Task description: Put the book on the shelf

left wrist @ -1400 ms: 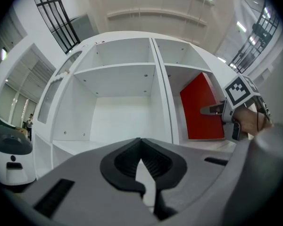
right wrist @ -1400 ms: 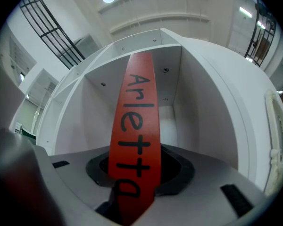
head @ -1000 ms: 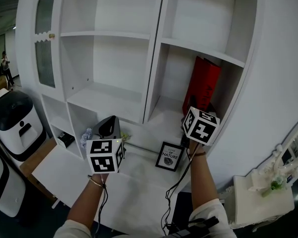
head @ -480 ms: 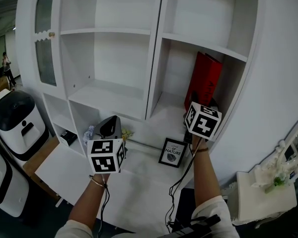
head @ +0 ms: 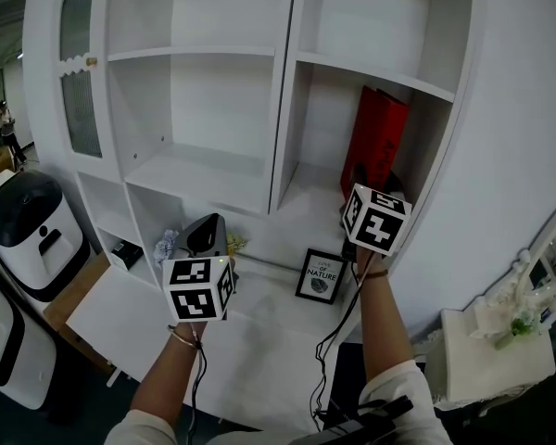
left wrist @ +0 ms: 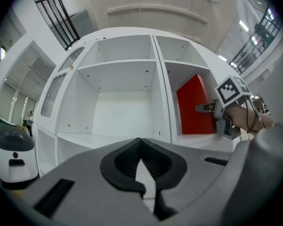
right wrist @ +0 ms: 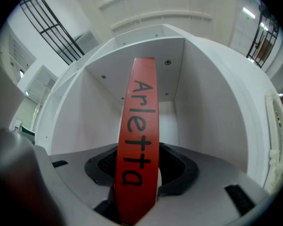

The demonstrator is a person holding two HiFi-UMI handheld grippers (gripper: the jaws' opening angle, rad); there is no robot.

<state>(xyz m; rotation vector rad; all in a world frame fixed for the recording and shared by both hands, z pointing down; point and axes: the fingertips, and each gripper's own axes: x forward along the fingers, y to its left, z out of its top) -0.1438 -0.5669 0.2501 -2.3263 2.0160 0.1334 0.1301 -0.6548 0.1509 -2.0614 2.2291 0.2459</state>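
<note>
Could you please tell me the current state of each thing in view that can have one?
red book: standing on end in the right compartment of the shelf, spine between the right tool's jaws.
right tool: jaws opening, the book between them.
left tool: jaws together, empty.
cabinet door: closed.
picture frame: upright on the desk.

"Arletta" on book (right wrist: 137, 140); "NATURE" on frame (head: 321, 276)

The white shelf (head: 204, 179) carries a red book (head: 378, 146), standing in its right compartment between the opening right tongs (right wrist: 139, 173). On the counter (head: 259, 341) below, a framed picture (head: 320, 276) stands between the two tongs, and a black object (head: 202, 236) sits just beyond the left tongs (left wrist: 142, 166).
</note>
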